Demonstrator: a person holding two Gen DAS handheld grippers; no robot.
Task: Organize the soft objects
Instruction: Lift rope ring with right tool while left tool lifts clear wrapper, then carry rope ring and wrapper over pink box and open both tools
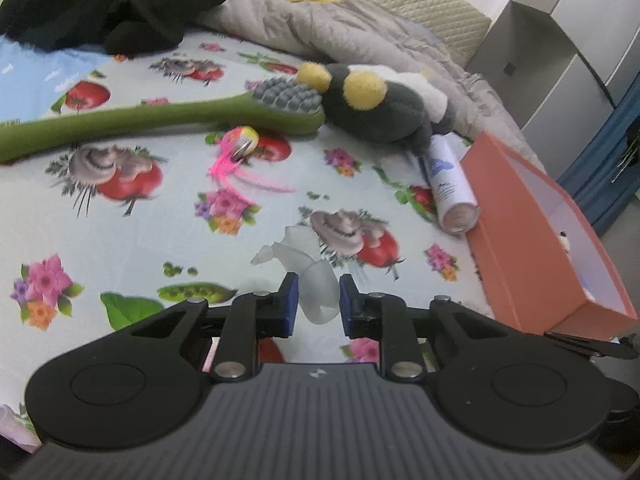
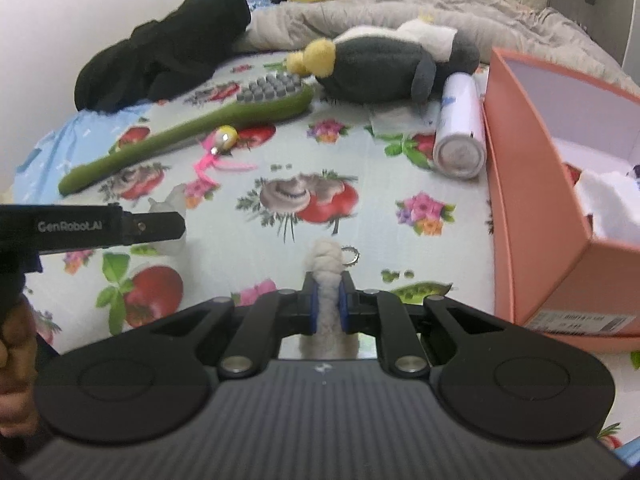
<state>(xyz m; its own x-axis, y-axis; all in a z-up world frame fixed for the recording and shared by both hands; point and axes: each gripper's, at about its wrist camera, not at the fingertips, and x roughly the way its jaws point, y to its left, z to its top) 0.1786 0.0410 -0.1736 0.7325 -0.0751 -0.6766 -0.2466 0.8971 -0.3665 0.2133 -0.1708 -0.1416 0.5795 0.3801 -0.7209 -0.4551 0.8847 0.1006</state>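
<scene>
Both grippers are loaded over the flowered bedsheet (image 1: pixel 132 220), so two soft things are in hand and headed somewhere. The left gripper (image 1: pixel 318 304) has a floppy, translucent white piece (image 1: pixel 316 280) between its blue pads; the piece bulges out ahead of the tips and the pads look pressed against its sides, so I read that as a grip. The right gripper (image 2: pixel 328 304) is clamped tight on a fluffy white braided toy (image 2: pixel 327 264) that sticks up past its fingertips, with a small metal ring (image 2: pixel 351 257) just beside it.

The orange box (image 2: pixel 532 216) stands to the right of both grippers, near the right one, and it looks like the collecting place: something white (image 2: pixel 612 204) already lies inside, and the left view shows a small toy face (image 1: pixel 564 240) in there too. So I'd say a start has been made.

Plenty is left. Ahead of the grippers lie a long green plush toothbrush (image 1: pixel 160 120), a grey stuffed animal with yellow feet (image 1: pixel 380 100), and a small pink feathered toy (image 1: pixel 240 156) just this side of the brush head. A rolled white towel (image 2: pixel 460 136) rests against the box's outer wall. A heap of black cloth (image 1: pixel 112 0) and a grey quilt (image 1: pixel 340 28) sit farthest away; whether they count, I can't tell.
</scene>
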